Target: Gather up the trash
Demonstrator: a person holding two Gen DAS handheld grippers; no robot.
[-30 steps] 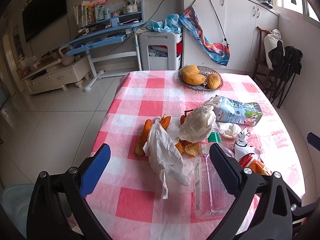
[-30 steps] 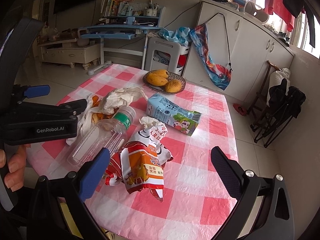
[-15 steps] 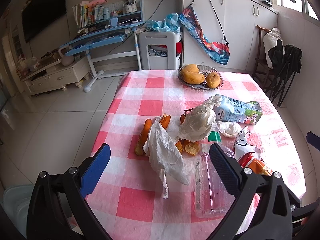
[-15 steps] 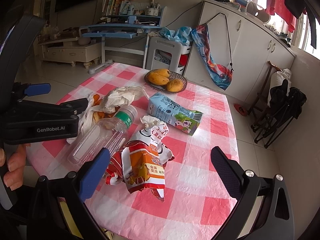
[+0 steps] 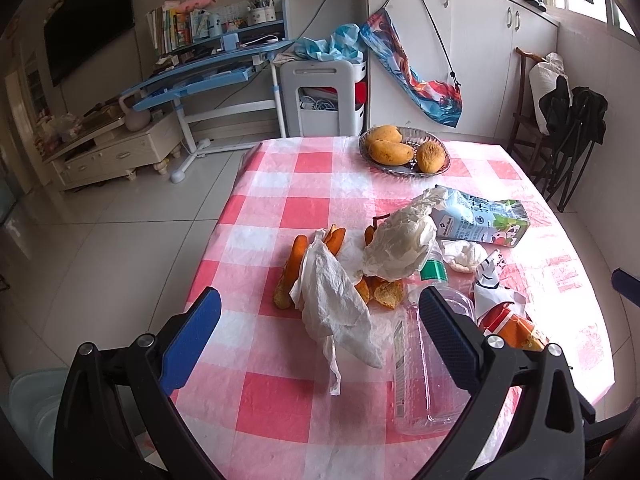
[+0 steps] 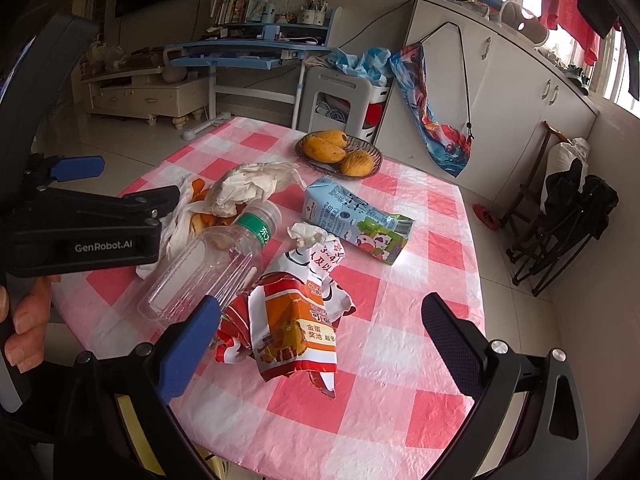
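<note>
While both grippers (image 5: 316, 320) (image 6: 320, 328) gape, trash crowds the table's near edge (image 6: 280, 452).

Table (image 5: 312, 400) has a pink and white checked cloth on it. Taking the clear plastic bottle (image 6: 208, 268) lying on its side as the marker: orange snack wrapper (image 6: 296, 332) is touching it on the right, milk carton (image 6: 356, 220) lies past that, small tissue wad (image 6: 306, 234) sits between carton and bottle. By the cap end there's crumpled paper (image 5: 400, 244), a white tissue (image 5: 336, 308) and orange peels (image 5: 292, 264). Bowl of mangoes (image 5: 404, 152) is well beyond, at the far edge.
</note>
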